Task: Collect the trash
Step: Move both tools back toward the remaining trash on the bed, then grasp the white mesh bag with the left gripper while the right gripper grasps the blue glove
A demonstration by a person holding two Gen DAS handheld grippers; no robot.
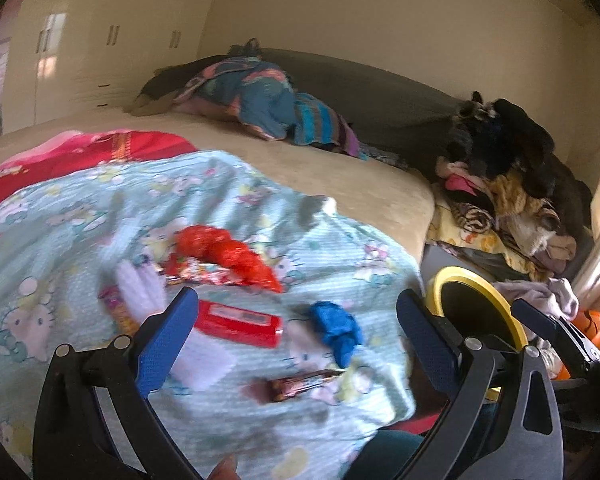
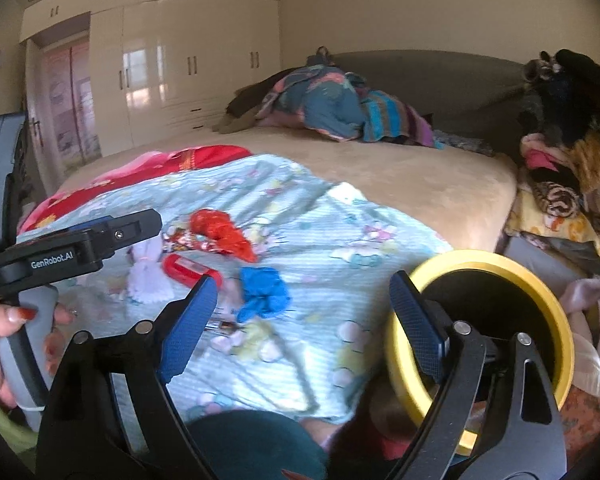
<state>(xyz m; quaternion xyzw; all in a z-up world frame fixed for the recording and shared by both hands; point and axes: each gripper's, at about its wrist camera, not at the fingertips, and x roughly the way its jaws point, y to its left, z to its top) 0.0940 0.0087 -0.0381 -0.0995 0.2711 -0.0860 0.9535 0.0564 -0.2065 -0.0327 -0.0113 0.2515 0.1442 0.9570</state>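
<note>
Two grippers: both over the sheet (image 1: 60, 216), jaws spread wide, nothing between the pads.
Left gripper (image 1: 296, 320): open; red box (image 1: 238, 322) just ahead between the fingers, brown wrapper (image 1: 300, 386) below it.
Right gripper (image 2: 300, 304): open; blue wad (image 2: 264, 292) just ahead, left of centre.
Red wrapper (image 2: 220, 236): farther ahead, beyond the box.
Bin (image 2: 496, 264): yellow rim, touching or just behind the right finger, off the bed edge.
Hand (image 2: 4, 344): wraps the left gripper's handle.
</note>
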